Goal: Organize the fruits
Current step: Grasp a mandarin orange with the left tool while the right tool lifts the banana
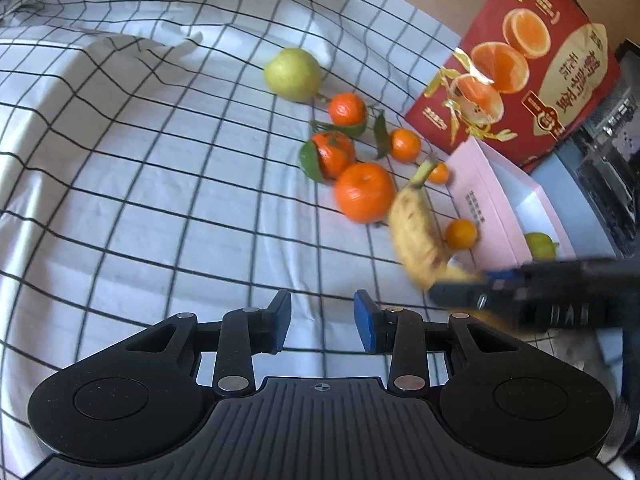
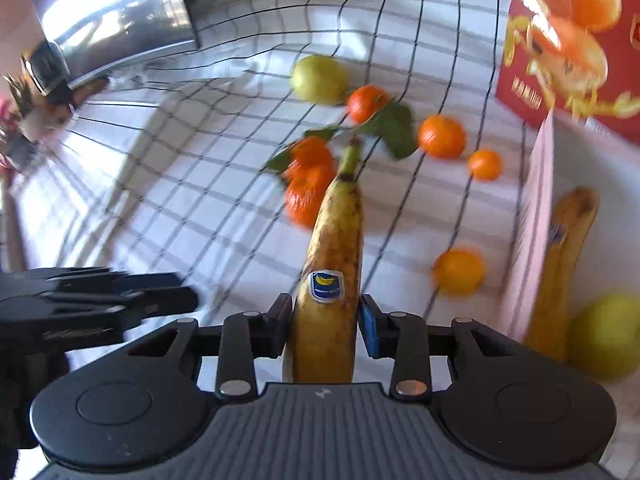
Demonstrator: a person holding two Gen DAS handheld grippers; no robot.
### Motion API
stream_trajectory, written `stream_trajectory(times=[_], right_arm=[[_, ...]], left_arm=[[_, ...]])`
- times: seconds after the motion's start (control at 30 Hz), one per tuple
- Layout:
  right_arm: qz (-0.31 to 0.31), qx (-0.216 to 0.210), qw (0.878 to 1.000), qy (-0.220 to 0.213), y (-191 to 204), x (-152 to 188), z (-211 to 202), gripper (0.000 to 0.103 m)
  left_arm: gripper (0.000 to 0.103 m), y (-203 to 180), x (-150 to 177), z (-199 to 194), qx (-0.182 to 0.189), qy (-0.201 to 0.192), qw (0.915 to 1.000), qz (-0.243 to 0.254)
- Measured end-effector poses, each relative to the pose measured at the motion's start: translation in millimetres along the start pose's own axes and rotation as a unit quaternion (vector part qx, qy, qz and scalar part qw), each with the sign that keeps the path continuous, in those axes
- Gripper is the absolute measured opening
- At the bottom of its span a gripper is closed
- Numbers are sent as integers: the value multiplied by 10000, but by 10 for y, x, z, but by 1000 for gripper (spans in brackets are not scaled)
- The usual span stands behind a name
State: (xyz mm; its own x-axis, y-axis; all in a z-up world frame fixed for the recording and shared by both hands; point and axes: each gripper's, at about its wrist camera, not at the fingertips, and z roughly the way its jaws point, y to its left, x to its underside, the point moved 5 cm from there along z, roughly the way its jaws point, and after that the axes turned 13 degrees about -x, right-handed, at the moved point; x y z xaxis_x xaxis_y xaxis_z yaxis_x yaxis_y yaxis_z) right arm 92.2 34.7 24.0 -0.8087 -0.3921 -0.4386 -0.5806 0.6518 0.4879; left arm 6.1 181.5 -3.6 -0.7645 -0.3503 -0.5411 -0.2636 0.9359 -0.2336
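Right gripper [image 2: 323, 326] clenched on banana [image 2: 334, 248], mid-carry; left gripper [image 1: 322, 318] released, idle; next: lower banana into pink box [image 2: 534, 216] beside second banana [image 2: 568, 248].

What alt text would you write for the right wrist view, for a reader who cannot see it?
The right gripper holds a spotted banana with a blue sticker, stem pointing away. Ahead, on a checked cloth, lie several oranges and a green pear. At the right, a pink box holds another banana.

A white cloth [image 1: 160, 184] with a black grid covers the surface, creased in places. Daylight falls across it. A dark screen [image 2: 116, 12] stands behind.
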Motion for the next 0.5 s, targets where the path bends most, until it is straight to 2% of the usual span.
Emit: stream_trajectory(times=[0.17,0.27,0.5], right_arm=[[175,-352,9992,-42,92,314,-4,34],[183,-380,9990,-165,87,410,-35,34],[-464,-42,9975,-534,145,552,-247,38]], left_arm=[[38,-182,25,-3,95,45,9999,61],[38,-308,33,-7,120,57,9998,179],[38,-607,48,27,166,161,9987,444]])
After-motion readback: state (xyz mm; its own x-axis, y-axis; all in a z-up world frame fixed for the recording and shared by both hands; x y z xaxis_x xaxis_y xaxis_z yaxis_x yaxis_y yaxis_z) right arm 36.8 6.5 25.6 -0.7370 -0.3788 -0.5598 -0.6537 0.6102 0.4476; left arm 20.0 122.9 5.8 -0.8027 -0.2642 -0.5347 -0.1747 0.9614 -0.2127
